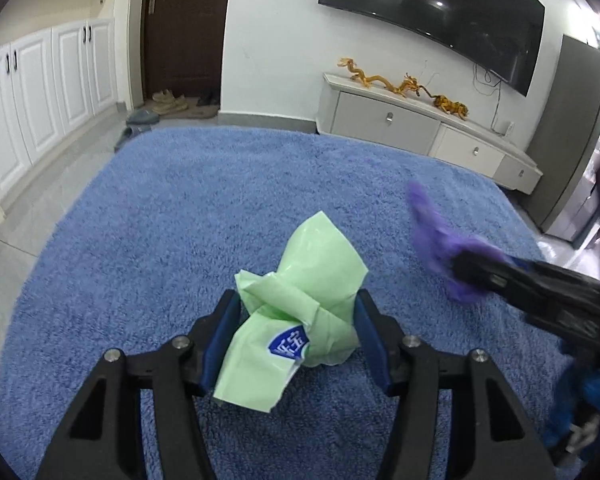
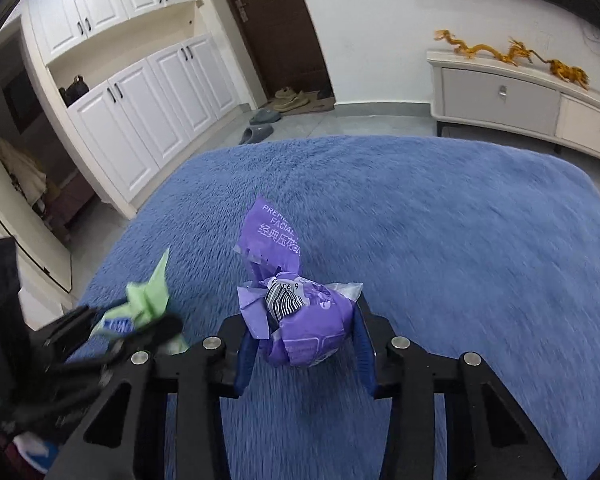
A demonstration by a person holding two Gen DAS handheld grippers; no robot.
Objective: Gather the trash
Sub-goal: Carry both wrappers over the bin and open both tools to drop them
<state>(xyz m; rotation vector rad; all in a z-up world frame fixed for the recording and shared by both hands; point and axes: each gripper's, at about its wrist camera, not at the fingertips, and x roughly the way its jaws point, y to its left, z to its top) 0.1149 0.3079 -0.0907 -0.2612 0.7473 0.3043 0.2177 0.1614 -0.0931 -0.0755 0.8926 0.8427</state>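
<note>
My left gripper [image 1: 298, 312] is shut on a crumpled green plastic wrapper [image 1: 300, 296] with a blue and white logo, held above the blue rug [image 1: 204, 200]. My right gripper [image 2: 302, 320] is shut on a crumpled purple tissue wrapper [image 2: 300, 312] with a barcode, also above the rug [image 2: 440, 220]. In the left wrist view the right gripper [image 1: 456, 268] reaches in from the right, blurred, with the purple wrapper [image 1: 436, 236]. In the right wrist view the left gripper [image 2: 140, 320] shows at the lower left with the green wrapper [image 2: 150, 296].
A white TV cabinet [image 1: 420, 128] with gold dragon figures [image 1: 404, 84] stands against the far wall under a wall TV [image 1: 440, 12]. White cupboards [image 2: 140, 108] line the left side. Slippers [image 2: 260, 124] and shoes lie near a dark door [image 2: 276, 28].
</note>
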